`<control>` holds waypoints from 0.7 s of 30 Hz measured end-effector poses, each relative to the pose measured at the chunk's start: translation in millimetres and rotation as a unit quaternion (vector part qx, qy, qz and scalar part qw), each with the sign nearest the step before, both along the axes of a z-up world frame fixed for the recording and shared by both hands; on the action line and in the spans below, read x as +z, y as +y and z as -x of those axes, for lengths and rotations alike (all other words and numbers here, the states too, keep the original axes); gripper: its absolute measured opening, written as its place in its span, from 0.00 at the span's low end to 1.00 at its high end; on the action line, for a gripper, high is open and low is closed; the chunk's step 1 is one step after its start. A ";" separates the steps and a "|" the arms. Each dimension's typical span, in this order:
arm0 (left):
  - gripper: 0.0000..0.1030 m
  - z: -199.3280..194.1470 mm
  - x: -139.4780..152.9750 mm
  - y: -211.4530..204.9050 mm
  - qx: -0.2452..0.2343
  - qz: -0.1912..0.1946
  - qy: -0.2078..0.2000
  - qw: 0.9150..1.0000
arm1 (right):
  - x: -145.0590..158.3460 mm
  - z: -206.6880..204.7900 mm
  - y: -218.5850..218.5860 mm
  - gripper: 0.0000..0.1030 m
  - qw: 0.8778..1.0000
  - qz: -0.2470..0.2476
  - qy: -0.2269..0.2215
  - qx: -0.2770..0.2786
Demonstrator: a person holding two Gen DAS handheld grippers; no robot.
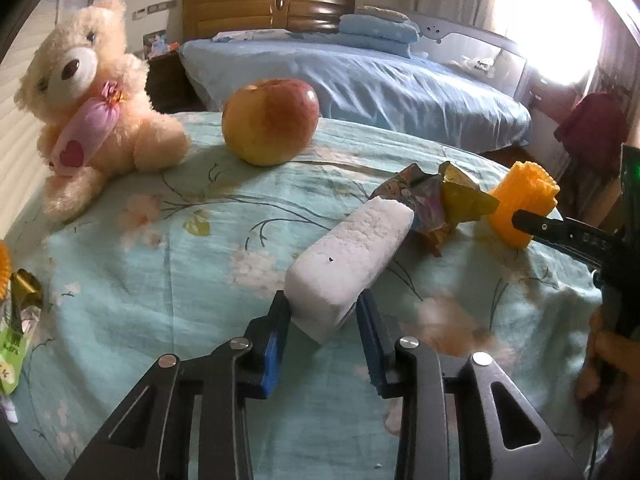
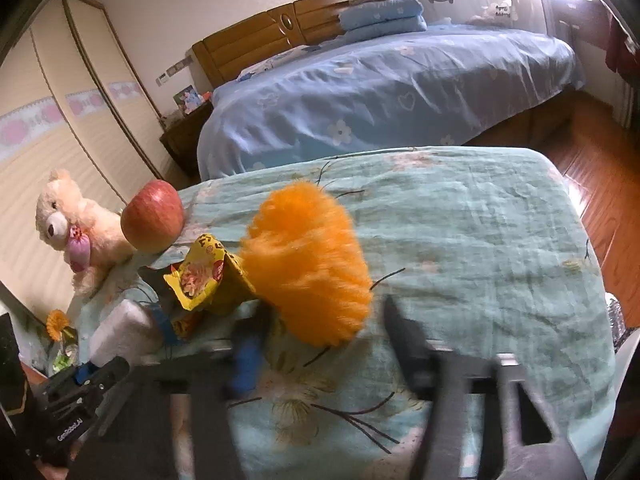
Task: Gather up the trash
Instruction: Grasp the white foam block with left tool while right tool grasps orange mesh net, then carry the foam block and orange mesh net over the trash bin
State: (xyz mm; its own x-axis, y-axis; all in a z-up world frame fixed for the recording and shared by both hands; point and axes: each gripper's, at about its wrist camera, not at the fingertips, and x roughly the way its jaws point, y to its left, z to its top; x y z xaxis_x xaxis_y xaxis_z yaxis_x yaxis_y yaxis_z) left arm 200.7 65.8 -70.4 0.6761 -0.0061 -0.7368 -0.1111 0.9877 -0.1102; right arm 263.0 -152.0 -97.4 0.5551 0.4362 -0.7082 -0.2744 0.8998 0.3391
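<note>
My left gripper (image 1: 322,312) is shut on the near end of a white foam block (image 1: 352,256), which points away over the floral tablecloth (image 1: 180,280). The block also shows in the right wrist view (image 2: 120,332). Past its far end lies a crumpled yellow snack wrapper (image 1: 444,200), also seen in the right wrist view (image 2: 204,280). An orange foam net sleeve (image 2: 308,260) lies just ahead of my right gripper (image 2: 324,320), whose jaws stand wide apart on either side of it; the view is blurred. The sleeve shows at the right in the left wrist view (image 1: 524,204).
A red-yellow apple (image 1: 270,120) and a cream teddy bear (image 1: 88,96) sit at the table's far left. More wrappers (image 1: 16,320) lie at the left edge. A blue bed (image 1: 360,80) stands behind. Wooden floor (image 2: 600,184) lies to the right of the table.
</note>
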 end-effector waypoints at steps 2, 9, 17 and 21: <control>0.29 1.1 0.3 -2.7 -0.008 0.007 -0.001 1.000 | 2.1 3.5 -0.7 0.32 1.000 0.007 -0.006 -0.002; 0.28 14.0 7.9 -25.6 -0.033 0.011 -0.012 0.999 | 6.4 25.3 -20.8 0.29 1.000 -0.001 -0.009 -0.013; 0.28 21.4 13.8 -62.0 -0.069 0.022 -0.017 0.997 | 10.0 56.9 -62.2 0.29 0.999 -0.014 -0.001 -0.043; 0.28 23.0 13.9 -82.3 -0.085 0.026 -0.013 0.996 | 14.4 70.6 -80.0 0.29 0.998 -0.014 -0.004 -0.057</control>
